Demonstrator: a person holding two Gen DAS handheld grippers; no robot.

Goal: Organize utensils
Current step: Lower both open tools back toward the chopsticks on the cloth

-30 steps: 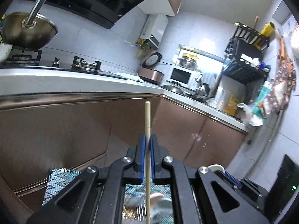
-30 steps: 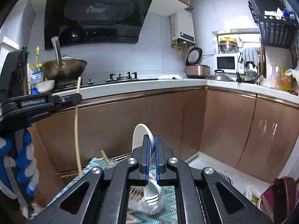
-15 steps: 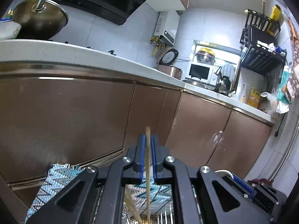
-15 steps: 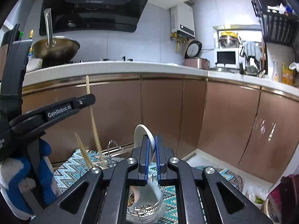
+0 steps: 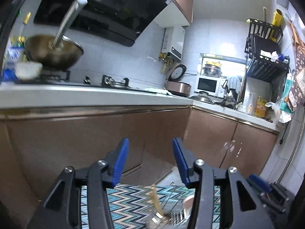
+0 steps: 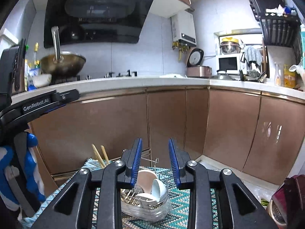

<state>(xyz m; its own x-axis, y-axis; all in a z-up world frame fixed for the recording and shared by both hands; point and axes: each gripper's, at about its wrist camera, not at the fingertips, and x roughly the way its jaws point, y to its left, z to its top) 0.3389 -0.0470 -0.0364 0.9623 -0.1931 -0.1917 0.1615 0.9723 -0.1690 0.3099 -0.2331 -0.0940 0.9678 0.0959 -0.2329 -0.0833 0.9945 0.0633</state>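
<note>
The wire utensil holder [image 6: 146, 200] sits on my zigzag mat [image 6: 183, 198], near me. White spoons [image 6: 157, 188] lie in it, and two chopsticks [image 6: 101, 155] poke up on its left. My right gripper [image 6: 155, 160] and left gripper [image 5: 150, 164] are both opening, holding nothing.
</note>
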